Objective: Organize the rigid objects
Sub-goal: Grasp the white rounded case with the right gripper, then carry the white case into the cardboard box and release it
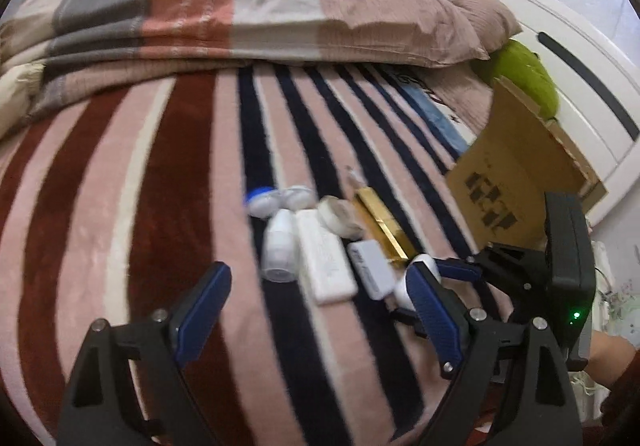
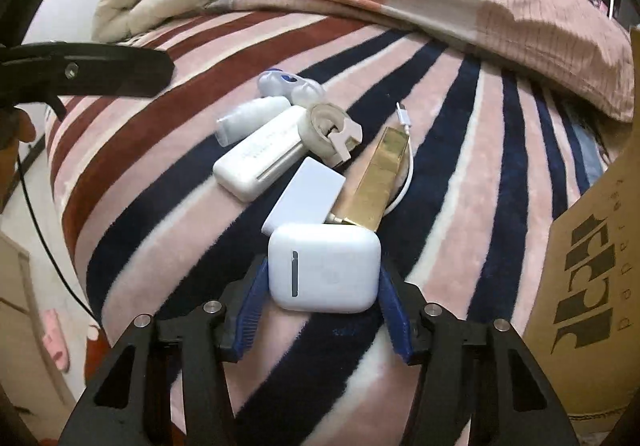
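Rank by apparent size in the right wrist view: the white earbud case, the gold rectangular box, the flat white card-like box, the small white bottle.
1. White earbud case, though it sits nearest the camera, which inflates it.
2. Gold rectangular box.
3. Flat white card-like box, close to the gold one.
4. Small white bottle.

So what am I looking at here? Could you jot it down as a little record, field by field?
setting: striped blanket on a bed
pile: earbud case, white card, gold bar, power bank, tape roll, small bottle
cable: white cable beside the gold bar
box: cardboard box at the right
right claw: fingers on both sides of the earbud case, grip not certain
left claw: open, empty, near the pile
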`<state>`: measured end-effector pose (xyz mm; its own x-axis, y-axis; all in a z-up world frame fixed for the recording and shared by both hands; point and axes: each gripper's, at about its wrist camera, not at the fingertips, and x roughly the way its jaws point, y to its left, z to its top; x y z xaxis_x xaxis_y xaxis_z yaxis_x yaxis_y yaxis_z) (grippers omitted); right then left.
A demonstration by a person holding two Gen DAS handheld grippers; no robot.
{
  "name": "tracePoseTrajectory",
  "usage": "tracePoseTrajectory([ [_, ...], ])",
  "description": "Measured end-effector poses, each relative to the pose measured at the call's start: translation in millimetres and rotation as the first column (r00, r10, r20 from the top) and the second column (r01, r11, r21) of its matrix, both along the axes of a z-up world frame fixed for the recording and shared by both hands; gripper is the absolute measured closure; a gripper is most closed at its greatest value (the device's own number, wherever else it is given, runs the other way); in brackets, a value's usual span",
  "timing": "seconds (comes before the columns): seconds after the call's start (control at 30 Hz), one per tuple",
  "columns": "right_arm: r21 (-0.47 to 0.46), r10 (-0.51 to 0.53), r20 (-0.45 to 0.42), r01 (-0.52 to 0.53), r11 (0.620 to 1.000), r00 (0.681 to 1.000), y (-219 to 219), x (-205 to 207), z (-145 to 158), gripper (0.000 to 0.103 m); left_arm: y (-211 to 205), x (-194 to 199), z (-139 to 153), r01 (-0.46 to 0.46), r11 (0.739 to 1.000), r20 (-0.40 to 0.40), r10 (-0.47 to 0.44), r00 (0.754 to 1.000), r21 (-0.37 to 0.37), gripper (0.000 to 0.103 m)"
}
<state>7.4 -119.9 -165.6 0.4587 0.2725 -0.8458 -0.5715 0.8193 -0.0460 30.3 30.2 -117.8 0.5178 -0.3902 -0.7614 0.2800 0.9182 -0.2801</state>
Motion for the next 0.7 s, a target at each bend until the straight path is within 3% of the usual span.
tracePoseTrajectory([
  [0.13,0.055,0.051,0.022,-0.052,0.997,0.998,-3.6,-10.9,26.3,0.054,-18.6,1.9,7.6,0.087,0.993,-0.013,-0.088,0.996,-0.074,0.016],
  [0.2,0.088,0.079,0.053,-0.084,0.993,0.995,-1.1,-15.3,49.1,0.054,-26.9,1.4,17.2,0.129,0.983,-0.004,-0.130,0.991,-0.127,0.024],
  [0.3,0.133,0.115,0.087,-0.126,0.983,0.990,1.8,-14.1,79.6,0.054,-40.4,2.2,38.6,0.194,0.963,0.024,-0.193,0.981,-0.186,0.052],
  [0.37,0.156,0.126,0.113,-0.142,0.977,0.986,-0.1,-13.8,99.8,0.054,-50.3,2.8,55.8,0.243,0.944,0.055,-0.237,0.970,-0.222,0.077],
  [0.5,0.189,0.109,0.145,-0.136,0.972,0.983,-12.0,-3.7,126.3,0.054,-74.5,8.5,88.0,0.282,0.944,0.110,-0.266,0.958,-0.172,0.077],
  [0.7,0.229,0.027,0.169,-0.066,0.971,0.985,-59.0,12.3,163.5,0.054,-128.1,33.9,127.2,0.373,0.918,0.138,-0.355,0.925,-0.136,0.077],
])
